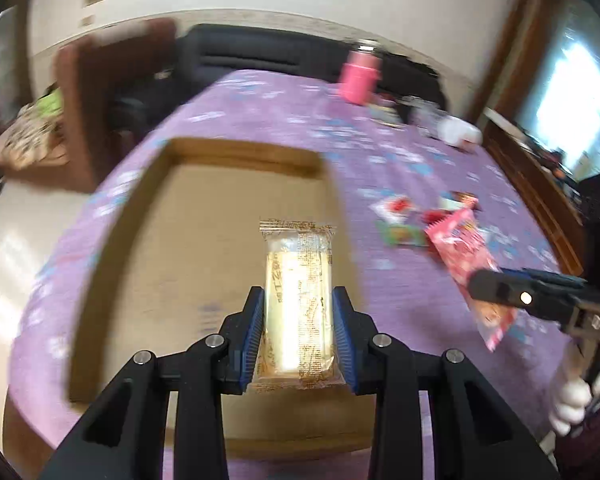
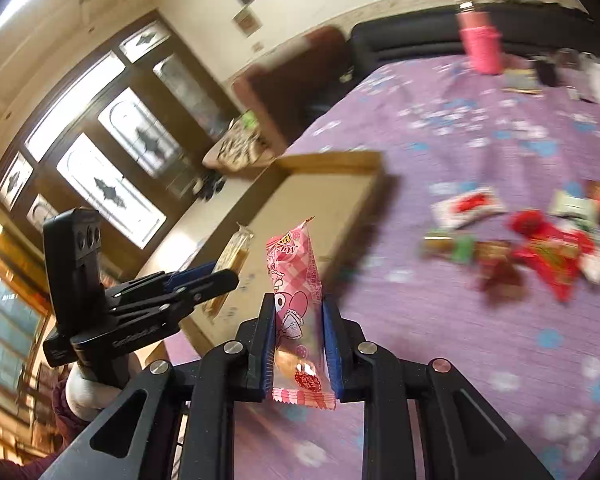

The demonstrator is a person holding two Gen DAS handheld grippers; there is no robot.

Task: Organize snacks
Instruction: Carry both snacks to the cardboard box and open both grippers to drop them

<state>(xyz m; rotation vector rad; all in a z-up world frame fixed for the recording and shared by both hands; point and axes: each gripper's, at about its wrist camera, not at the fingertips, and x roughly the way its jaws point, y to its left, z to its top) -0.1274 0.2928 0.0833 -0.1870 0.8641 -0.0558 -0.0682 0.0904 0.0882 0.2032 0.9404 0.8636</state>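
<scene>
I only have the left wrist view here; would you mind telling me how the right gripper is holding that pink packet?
Observer: The right gripper is shut on the pink packet, pinching its lower half, with the top end standing free above the fingers.
Operator: Thank you. Where is it relative to the box?
Observer: It is beside the cardboard box, over the purple tablecloth, not over the box interior.
Operator: And how does my left gripper look from there?
Observer: The left gripper is seen side-on, holding the yellow packet over the box.
</scene>
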